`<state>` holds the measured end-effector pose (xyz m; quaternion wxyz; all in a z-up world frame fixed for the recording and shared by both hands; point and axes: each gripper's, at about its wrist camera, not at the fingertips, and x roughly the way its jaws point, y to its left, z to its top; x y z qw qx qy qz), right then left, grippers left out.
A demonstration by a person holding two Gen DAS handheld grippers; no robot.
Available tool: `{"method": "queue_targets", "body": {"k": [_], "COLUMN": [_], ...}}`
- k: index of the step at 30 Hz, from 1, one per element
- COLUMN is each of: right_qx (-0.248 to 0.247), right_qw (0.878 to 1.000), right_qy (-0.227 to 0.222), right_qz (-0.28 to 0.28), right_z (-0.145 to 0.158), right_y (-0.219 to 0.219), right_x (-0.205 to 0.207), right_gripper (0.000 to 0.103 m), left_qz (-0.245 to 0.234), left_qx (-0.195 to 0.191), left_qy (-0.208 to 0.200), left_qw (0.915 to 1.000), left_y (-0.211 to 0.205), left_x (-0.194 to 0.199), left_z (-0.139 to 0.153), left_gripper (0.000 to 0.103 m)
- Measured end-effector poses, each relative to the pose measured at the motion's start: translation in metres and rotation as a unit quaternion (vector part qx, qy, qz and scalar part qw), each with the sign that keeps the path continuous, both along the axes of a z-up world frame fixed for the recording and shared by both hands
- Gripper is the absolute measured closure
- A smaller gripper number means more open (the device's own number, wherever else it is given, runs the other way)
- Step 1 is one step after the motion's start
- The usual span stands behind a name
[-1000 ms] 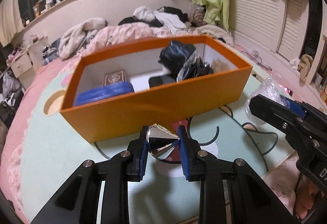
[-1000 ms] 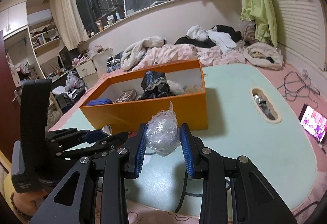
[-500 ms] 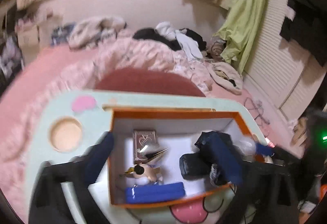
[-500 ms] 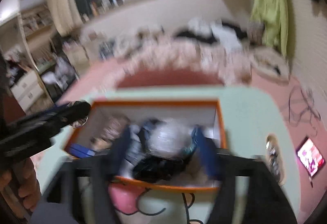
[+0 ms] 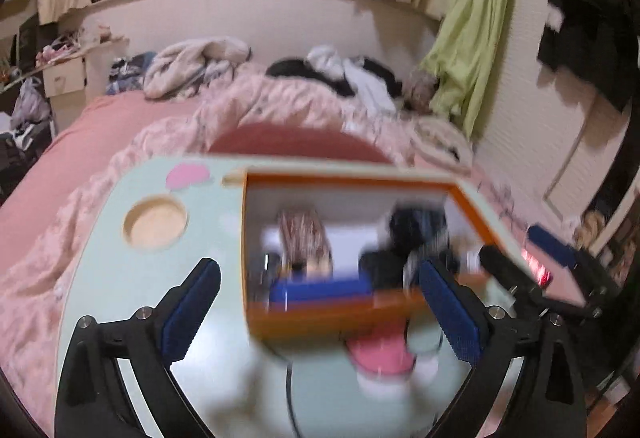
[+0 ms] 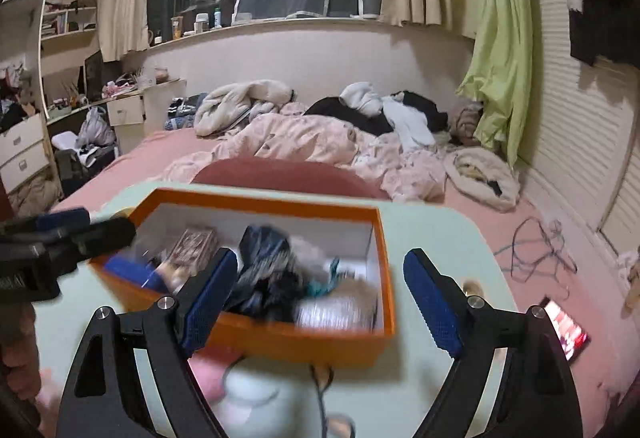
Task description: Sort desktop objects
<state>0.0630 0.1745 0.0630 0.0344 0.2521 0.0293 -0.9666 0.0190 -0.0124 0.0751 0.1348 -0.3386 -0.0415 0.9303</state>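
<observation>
Right wrist: orange box (image 6: 280, 342) lies beyond spread, empty right claw (image 6: 316, 302).

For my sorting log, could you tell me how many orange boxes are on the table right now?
1. The orange box sits on the pale green table, ahead of both open grippers, with blurred items inside. Nothing suggests a second box, though the table's near edge is out of view.

Motion blur smears the orange box (image 5: 344, 314) contents beyond recognition.

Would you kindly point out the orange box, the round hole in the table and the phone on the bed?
orange box (image 6: 304, 344), right wrist view, near outer wall.
round hole (image 5: 155, 223), left wrist view, its pale floor.
phone (image 6: 566, 330), right wrist view, lit screen.
</observation>
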Motion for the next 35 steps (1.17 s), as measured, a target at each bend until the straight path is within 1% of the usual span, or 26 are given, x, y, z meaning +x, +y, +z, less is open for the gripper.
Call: {"method": "queue_targets", "body": {"k": [3, 7, 8, 9, 10, 11, 12, 13, 14, 16, 22, 35], "right_qx": [-0.015, 0.001, 0.011, 0.017, 0.021, 0.030, 0.023, 0.011, 0.006, 0.005, 0.005, 0.006], "right_qw": [0.999, 0.995, 0.993, 0.991, 0.989, 0.984, 0.982, 0.980, 0.980, 0.980, 0.980, 0.980], "right_qy": [-0.029, -0.099, -0.119, -0.134, -0.148, -0.173, -0.187, -0.197, -0.200, -0.199, -0.197, -0.196], "right_qz": [0.005, 0.011, 0.004, 0.002, 0.000, -0.004, -0.004, -0.004, -0.008, -0.017, -0.016, -0.016], "right_z": [-0.008, -0.038, -0.047, -0.055, -0.061, -0.070, -0.075, -0.077, -0.079, -0.083, -0.091, -0.091], "right_y": [0.001, -0.009, -0.011, -0.013, -0.013, -0.014, -0.013, -0.008, -0.005, 0.000, 0.003, 0.004], "right_x": [0.022, 0.027, 0.026, 0.023, 0.019, 0.013, 0.010, 0.009, 0.009, 0.011, 0.014, 0.015], "right_gripper": [0.018, 0.018, 0.018, 0.018, 0.018, 0.017, 0.013, 0.005, 0.000, 0.000, 0.000, 0.000], "left_qz": [-0.003, 0.011, 0.018, 0.024, 0.031, 0.031, 0.032, 0.032, 0.033, 0.034, 0.034, 0.034], "left_qx": [-0.024, -0.061, -0.077, -0.094, -0.118, -0.109, -0.107, -0.107, -0.107, -0.107, -0.108, -0.108], "left_qy": [-0.018, -0.056, -0.074, -0.086, -0.074, -0.075, -0.073, -0.071, -0.070, -0.067, -0.068, -0.068], "left_qw": [0.9996, 0.9965, 0.9942, 0.9916, 0.9898, 0.9908, 0.9911, 0.9912, 0.9912, 0.9914, 0.9913, 0.9913], "left_y": [0.002, 0.007, 0.008, 0.009, 0.013, 0.010, 0.009, 0.009, 0.009, 0.009, 0.008, 0.008], "left_x": [0.018, 0.025, 0.021, 0.019, 0.021, 0.021, 0.022, 0.023, 0.023, 0.025, 0.024, 0.023], "left_z": [-0.020, -0.057, -0.069, -0.077, -0.080, -0.081, -0.080, -0.081, -0.082, -0.082, -0.084, -0.084], "left_gripper": [0.003, 0.003, 0.003, 0.000, 0.001, 0.000, 0.000, 0.000, 0.000, 0.000, 0.000, 0.000]}}
